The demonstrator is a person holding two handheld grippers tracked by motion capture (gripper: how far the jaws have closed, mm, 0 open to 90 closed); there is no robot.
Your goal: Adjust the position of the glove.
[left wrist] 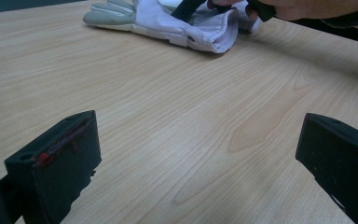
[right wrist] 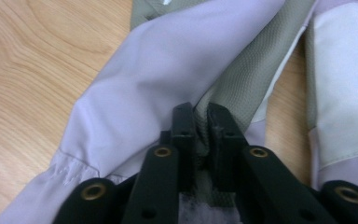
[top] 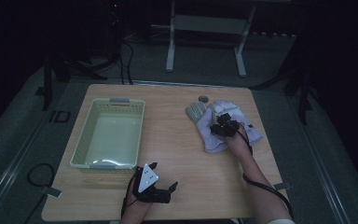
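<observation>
A pale green basket sits toward the table's left edge. Near the front edge, the left gripper rests with jaws spread wide, nothing between them. Toward the back right corner, the right gripper is clenched on the white and grey glove, pinching its fabric.

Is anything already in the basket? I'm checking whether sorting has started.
No, the high view shows the pale green basket with a bare bottom, while the gloves lie on the table to its right.
</observation>
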